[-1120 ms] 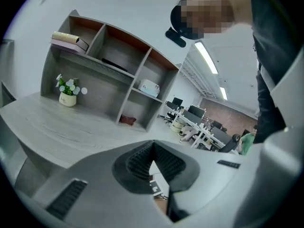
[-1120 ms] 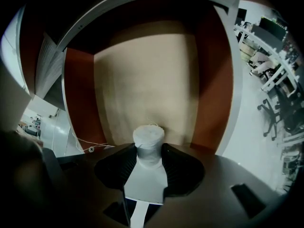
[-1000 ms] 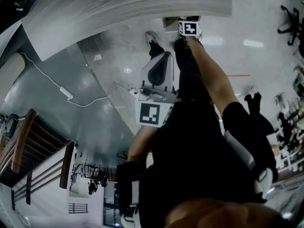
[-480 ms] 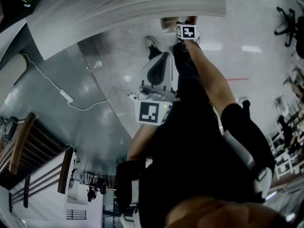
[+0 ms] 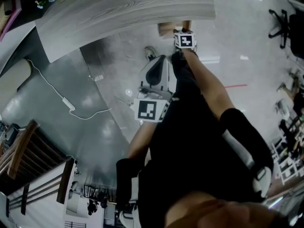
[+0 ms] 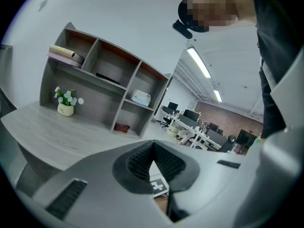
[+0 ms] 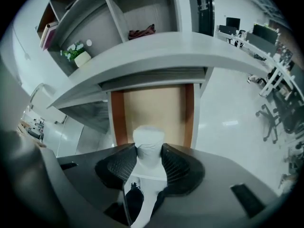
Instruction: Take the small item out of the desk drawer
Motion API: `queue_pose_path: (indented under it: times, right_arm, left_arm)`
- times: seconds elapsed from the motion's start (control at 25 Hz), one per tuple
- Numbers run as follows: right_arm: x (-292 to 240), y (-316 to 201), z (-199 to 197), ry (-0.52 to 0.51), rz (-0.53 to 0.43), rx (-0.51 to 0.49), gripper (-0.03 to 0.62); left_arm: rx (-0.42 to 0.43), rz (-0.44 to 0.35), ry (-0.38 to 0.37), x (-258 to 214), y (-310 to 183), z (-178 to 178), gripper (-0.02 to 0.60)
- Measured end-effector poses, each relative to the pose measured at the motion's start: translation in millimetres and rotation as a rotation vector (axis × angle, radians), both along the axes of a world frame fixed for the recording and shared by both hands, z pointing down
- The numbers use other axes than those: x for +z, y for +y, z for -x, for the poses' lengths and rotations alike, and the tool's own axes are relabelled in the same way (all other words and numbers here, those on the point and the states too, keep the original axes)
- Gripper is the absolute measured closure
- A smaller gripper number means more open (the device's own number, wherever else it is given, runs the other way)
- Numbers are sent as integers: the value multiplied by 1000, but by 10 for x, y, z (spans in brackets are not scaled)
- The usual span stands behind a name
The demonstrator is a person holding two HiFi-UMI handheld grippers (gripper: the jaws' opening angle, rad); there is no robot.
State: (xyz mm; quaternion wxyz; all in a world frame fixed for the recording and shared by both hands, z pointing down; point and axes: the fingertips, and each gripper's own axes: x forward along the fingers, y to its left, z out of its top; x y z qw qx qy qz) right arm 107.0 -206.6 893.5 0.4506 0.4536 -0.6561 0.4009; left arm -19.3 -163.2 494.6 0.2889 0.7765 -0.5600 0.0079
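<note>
The right gripper (image 7: pixel 149 152) is clamped on the small white item (image 7: pixel 148 136), held just outside the open drawer (image 7: pixel 147 110). Its long axis is aligned with the jaws, rounded end toward the drawer. The left gripper (image 6: pixel 153 148) is closed, empty. Since a second ago, the right gripper is drawn slightly back.

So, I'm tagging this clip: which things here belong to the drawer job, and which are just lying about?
Job: white item, clamped in right gripper; open drawer just beyond it.
Lying about: flower pot, floor cable, office chair; left gripper, shut, empty.
</note>
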Motion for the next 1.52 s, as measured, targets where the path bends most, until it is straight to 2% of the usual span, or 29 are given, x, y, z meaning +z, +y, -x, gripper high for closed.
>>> queue_pose_path:
  times: [0.12,0.36,0.52,1.04,1.52]
  right_arm:
    - [-198,100,57,-41,24,11,433]
    - [-581,-10,-9,-34,-86,-15,433]
    - [-827,-25,2,-52,-119,-21,433]
    - [-1504,-41,14,-108,-228,-48,433]
    - [-2805,-29,119,-242,-423,-78,433]
  left_arm:
    - [2,-19,1,-109,42,-17,583]
    - [-5,-47,2,-297,139,-9,583]
    - [34,-62,-48,-328,256,11,583]
    - [19,-123,-53,-631,350,75,583]
    - [25,-190,-73,-924,376,170,583]
